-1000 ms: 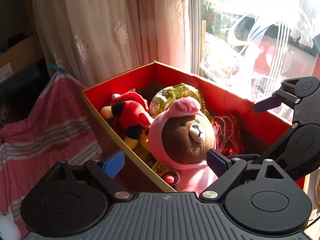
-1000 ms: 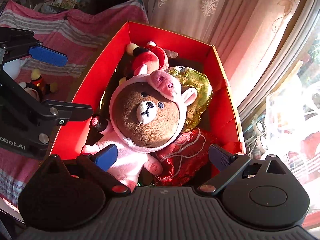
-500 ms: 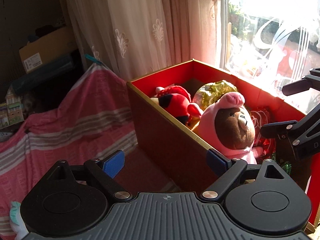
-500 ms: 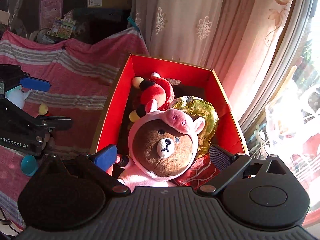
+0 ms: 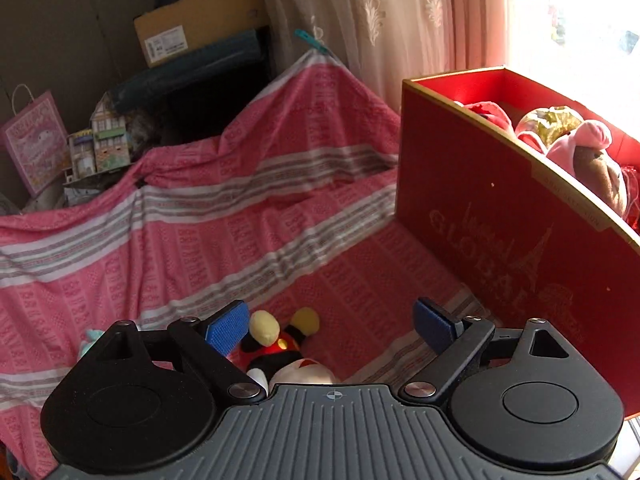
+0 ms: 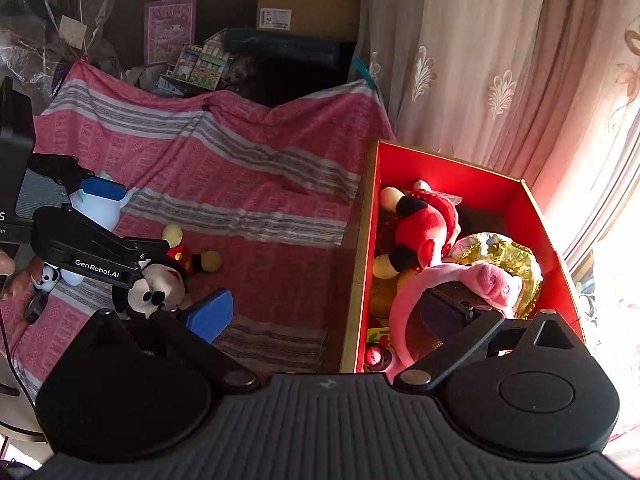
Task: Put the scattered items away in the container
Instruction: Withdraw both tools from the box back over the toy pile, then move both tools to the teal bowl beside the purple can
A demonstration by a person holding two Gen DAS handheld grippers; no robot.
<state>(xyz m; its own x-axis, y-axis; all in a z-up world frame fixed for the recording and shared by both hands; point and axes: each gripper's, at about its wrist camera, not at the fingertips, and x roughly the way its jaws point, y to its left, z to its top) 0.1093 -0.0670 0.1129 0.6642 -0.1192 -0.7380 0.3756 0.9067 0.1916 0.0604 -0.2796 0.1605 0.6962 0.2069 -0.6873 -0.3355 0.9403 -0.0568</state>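
The red cardboard box stands on the right of a pink striped blanket. In it lie a red mouse plush, a gold foil ball and a brown bear in a pink pig hood. The same box fills the right of the left wrist view. A black, white and red mouse plush lies on the blanket right under my open left gripper. My right gripper is open and holds nothing, hovering over the box's near left wall. The left gripper shows above the mouse plush.
A pale blue-white plush and a small panda toy lie on the blanket at far left, beside a person's fingers. Behind the blanket are a paper house model, a pink gift bag, cardboard box and curtains.
Both grippers drew back from over the box. The left one swung left and down to the mouse plush on the blanket; the right one pulled back and left, so the blanket shows.
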